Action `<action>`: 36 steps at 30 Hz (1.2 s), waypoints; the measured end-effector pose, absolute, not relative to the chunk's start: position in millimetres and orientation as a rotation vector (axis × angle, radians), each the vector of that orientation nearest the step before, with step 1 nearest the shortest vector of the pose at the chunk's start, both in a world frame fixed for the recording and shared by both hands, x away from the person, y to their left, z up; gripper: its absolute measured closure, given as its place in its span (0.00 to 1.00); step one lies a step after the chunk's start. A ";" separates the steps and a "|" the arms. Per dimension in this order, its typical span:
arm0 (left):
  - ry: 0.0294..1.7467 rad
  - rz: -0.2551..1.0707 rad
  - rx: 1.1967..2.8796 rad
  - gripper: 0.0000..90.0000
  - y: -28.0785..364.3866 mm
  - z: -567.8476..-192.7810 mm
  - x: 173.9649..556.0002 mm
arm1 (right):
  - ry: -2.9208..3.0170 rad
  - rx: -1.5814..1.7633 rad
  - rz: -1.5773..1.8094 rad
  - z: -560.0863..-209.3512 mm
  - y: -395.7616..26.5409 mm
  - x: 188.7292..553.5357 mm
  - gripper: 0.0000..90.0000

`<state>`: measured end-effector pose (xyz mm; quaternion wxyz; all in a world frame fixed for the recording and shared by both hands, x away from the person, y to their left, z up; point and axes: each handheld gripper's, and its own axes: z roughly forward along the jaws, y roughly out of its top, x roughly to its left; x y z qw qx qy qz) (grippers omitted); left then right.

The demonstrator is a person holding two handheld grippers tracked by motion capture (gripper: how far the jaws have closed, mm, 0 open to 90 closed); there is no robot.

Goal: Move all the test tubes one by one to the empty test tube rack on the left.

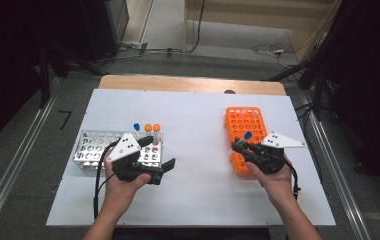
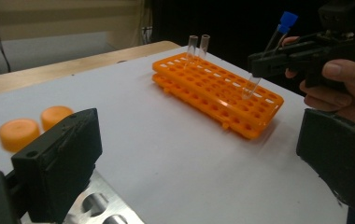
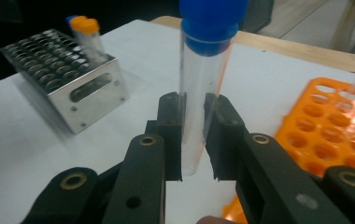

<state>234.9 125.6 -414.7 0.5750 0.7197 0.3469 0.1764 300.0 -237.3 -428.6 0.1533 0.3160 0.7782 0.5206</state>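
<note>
Tube with blue cap [image 3: 202, 88] clamped in right gripper [image 3: 194, 140] jaws, above orange rack [image 1: 245, 137]; left gripper [image 2: 199, 154] jaws open, well left of rack.

- A white table top [image 1: 198, 115] fills the middle, with a bare wooden strip [image 1: 188, 83] along its twelve o'clock edge
- Grey floor [image 1: 23, 150] around it; metal rails [image 1: 8, 170] at nine and three o'clock
- Loose cables [image 1: 268, 49] lie toward one o'clock; dark equipment [image 1: 33, 35] stands at ten o'clock
</note>
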 end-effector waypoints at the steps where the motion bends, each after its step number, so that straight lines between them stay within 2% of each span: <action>1: 0.804 0.408 1.689 0.01 122.9 -414.6 234.8 | 2.246 0.898 1.496 -428.7 -233.9 297.5 0.83; 8: 0.770 0.356 1.687 0.05 107.2 -415.3 233.6 | 2.325 0.820 1.523 -430.7 -208.8 283.3 0.83; 16: 0.718 0.319 1.735 0.26 87.5 -416.8 230.9 | 2.410 0.727 1.520 -434.6 -181.3 268.9 0.83; 23: 0.654 0.279 1.742 0.50 76.3 -417.5 229.2 | 2.459 0.663 1.521 -436.8 -164.3 260.3 0.83; 28: 0.625 0.270 1.749 0.60 71.7 -418.7 228.4 | 2.485 0.629 1.516 -437.7 -155.8 255.8 0.83; 30: 0.608 0.258 1.750 0.67 70.3 -419.3 228.2 | 2.496 0.619 1.516 -437.9 -152.5 254.0 0.83; 36: 0.582 0.246 1.759 0.78 65.5 -420.6 227.7 | 2.525 0.577 1.517 -437.8 -145.3 248.8 0.83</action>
